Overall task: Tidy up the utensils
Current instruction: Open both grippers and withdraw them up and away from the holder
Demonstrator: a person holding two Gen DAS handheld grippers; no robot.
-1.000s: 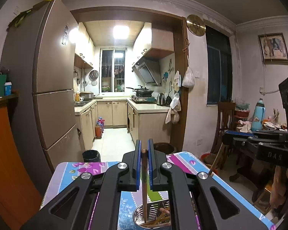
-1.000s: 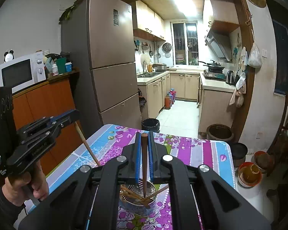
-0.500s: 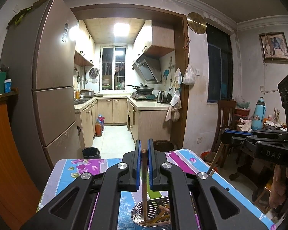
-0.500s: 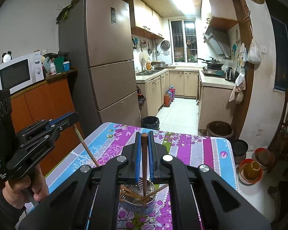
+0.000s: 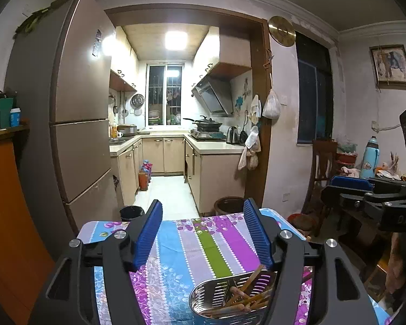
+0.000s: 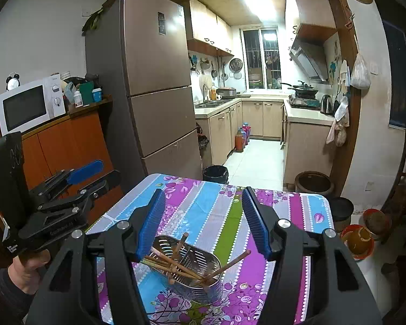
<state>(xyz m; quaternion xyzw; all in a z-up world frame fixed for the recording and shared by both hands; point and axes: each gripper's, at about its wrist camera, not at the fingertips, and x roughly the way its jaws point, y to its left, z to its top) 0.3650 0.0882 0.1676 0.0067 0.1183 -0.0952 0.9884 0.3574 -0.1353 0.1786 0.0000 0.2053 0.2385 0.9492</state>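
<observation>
Wooden chopsticks (image 6: 176,264) now lie heaped in the perforated steel holder (image 6: 188,270), which stands on the striped floral tablecloth (image 6: 213,205); half a second ago one stick was pinched upright in each claw, and neither claw holds anything now. In the left wrist view the left gripper (image 5: 203,233) has its blue-padded fingers (image 5: 149,233) spread wide, where they had been shut on a stick over the holder (image 5: 230,298), and the holder sits low and to the right of the gap between them. In the right wrist view the right gripper (image 6: 203,219) is likewise spread apart, and the holder lies directly below and between its pads (image 6: 151,222), with several sticks leaning against the rim and one end poking out toward the right finger. Each tool also shows in the other's camera (the left gripper (image 6: 67,187) at the left edge of the right view, the right gripper (image 5: 365,189) at the right edge of the left view), and the stick that hung from each a moment ago is gone. Beyond the table stand the brown fridge (image 6: 154,81) and the lit kitchen (image 6: 259,81), unchanged.
</observation>
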